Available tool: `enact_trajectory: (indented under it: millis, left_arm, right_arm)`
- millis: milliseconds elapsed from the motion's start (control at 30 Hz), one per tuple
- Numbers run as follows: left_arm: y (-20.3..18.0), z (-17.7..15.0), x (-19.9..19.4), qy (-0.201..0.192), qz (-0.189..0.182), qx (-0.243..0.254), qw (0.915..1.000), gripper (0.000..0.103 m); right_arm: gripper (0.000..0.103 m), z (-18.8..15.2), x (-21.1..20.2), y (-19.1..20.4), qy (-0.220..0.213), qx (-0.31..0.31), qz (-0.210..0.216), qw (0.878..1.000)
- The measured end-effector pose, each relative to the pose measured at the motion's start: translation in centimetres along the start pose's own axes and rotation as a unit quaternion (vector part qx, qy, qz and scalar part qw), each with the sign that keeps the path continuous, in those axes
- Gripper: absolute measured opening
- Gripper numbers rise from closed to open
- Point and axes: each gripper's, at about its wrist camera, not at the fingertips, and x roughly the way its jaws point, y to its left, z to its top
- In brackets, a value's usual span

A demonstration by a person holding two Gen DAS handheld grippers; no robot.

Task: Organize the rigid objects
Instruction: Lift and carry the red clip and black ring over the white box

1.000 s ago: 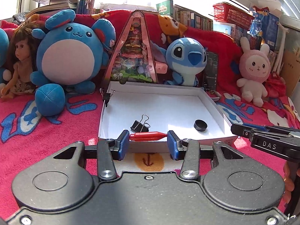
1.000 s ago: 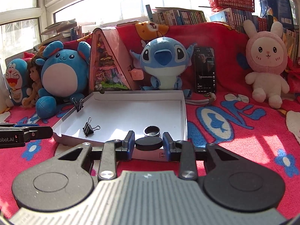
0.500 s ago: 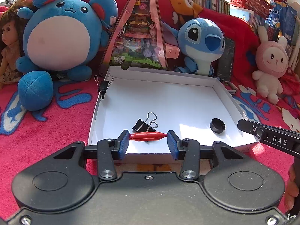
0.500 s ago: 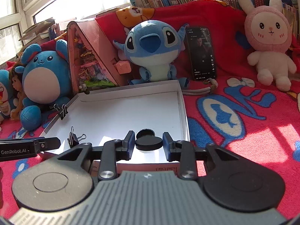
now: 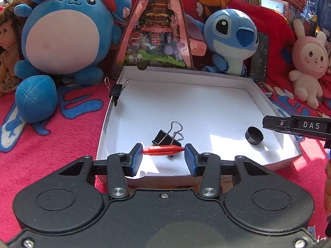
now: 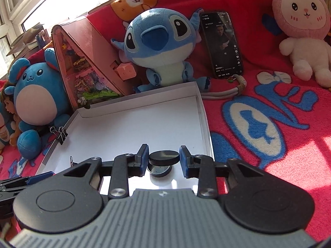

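- The left gripper (image 5: 163,155), low in the centre of its view, is closed on a red pen-like piece (image 5: 163,150) held crosswise, one blue pad at each end; what the piece is exactly is hard to make out.
- The right gripper (image 6: 163,161), low centre in its view, clamps a flat black disc (image 6: 164,157) edge to edge between its pads; from the left wrist only one arm of it shows, cut off by the right edge of the frame.
- Directly below the disc a small black cup (image 6: 158,170) stands on the floor of the white tray (image 5: 206,103); the disc and gripper hide part of it.
- Inside the tray, just behind the red piece, lies a black binder clip (image 5: 167,137), partly covered by the piece; in the right wrist view only a sliver of its wire shows.
- A second binder clip (image 5: 116,90) is clipped on the tray's left wall, towards the far corner.
- Beyond the tray, on the red blanket (image 6: 269,128), stand a blue round plush (image 5: 64,33), a pink triangular box (image 5: 159,31), a Stitch plush (image 6: 159,41), a phone (image 6: 223,43) and a pink bunny (image 6: 302,24).
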Motion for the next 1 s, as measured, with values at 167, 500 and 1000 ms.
enact_trajectory:
  millis: [167,500,1000]
  left_arm:
    - [0.2,0.0,0.7,0.004,0.006,-0.001,1.0000,0.042]
    - [0.0,-0.1,1.4,0.006,0.010,-0.001,0.9999,0.042]
    - [-0.3,-0.3,1.4,-0.004,0.015,0.008,0.9999,0.042]
  right_arm:
    - [0.038,0.0,0.8,0.5,0.008,-0.012,0.003,1.000]
    - [0.038,-0.2,1.7,1.4,0.006,-0.058,-0.004,0.998]
    - [0.038,-1.8,1.9,2.5,-0.019,-0.144,-0.021,0.989]
